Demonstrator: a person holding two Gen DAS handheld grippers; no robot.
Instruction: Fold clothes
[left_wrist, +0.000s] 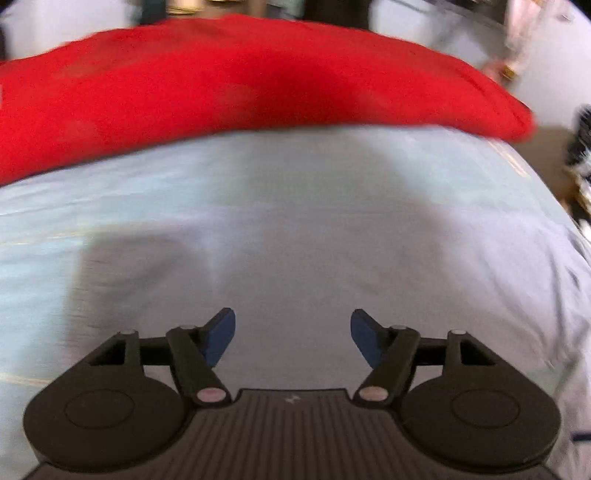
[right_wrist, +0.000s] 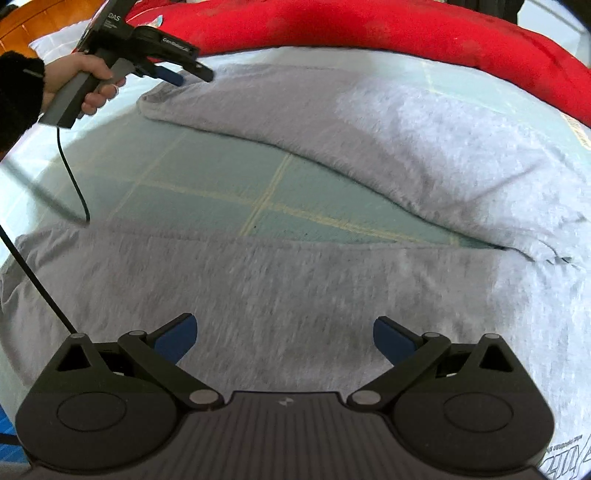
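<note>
Mostly blurred | grey garment (right_wrist: 295, 288) cut off | both hand-held grippers (left_wrist: 292, 334) (right_wrist: 284, 338) wide, empty

I count one grey garment (right_wrist: 295, 280) on one green mat (right_wrist: 229, 184), beside one red cloth (right_wrist: 369, 26). I see two grippers: left gripper (right_wrist: 192, 75), right gripper (right_wrist: 284, 338).

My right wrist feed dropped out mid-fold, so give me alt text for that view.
A grey T-shirt lies spread on a green gridded mat, one sleeve stretching toward the upper left. The right gripper hangs open over the shirt's near part, holding nothing. At upper left, a hand holds the left gripper near that sleeve's end; red fabric lies behind.
</note>
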